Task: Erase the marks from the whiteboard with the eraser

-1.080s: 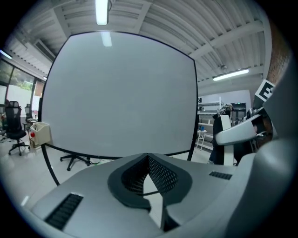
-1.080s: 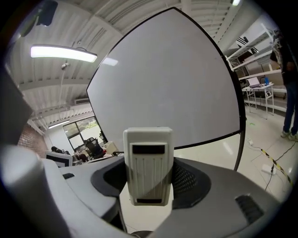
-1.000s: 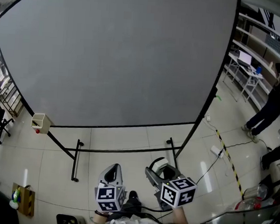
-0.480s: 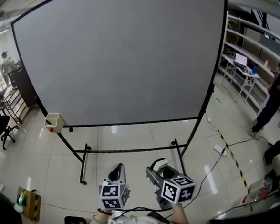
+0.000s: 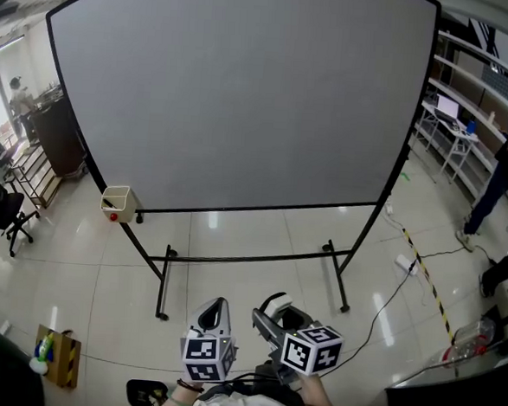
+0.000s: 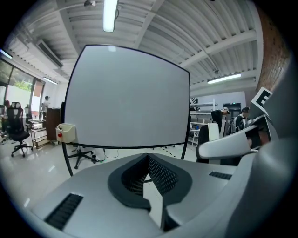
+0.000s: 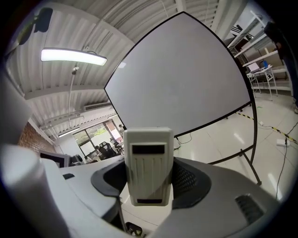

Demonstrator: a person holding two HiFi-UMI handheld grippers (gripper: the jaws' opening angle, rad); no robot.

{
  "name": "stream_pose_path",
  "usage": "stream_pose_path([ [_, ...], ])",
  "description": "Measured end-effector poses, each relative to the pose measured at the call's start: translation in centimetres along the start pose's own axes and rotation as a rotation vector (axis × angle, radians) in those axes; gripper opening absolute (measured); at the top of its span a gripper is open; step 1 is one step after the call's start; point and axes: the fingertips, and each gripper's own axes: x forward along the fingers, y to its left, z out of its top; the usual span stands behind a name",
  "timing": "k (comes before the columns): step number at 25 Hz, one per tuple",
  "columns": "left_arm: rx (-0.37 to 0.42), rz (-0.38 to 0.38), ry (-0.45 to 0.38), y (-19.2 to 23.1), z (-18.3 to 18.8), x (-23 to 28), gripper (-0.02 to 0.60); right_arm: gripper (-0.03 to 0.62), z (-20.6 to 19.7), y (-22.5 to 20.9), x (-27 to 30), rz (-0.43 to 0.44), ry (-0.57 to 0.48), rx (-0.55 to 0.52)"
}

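Corrugated roof (image 6: 153, 23) and metal shelving (image 5: 471, 83) mark a workshop.

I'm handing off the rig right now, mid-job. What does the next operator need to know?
Left gripper: jaws together, nothing between them.
Right gripper: shut on the eraser, held upright in the jaws.
Whiteboard: on its stand straight ahead; both grippers are low and well short of it, touching nothing.
Done: eraser is in hand; no marks show on the board in any view.
Left: probably just a close check of the surface, wiping anything faint that turns up.
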Motion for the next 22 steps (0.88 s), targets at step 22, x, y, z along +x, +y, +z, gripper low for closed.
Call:
stream_pose_path([
  [22,-0.019,-0.002,-0.025,-4.3,0.6,-0.5,-0.008,0.278,-0.9,-2.0,-2.5,-0.022,0.051,-0.041],
])
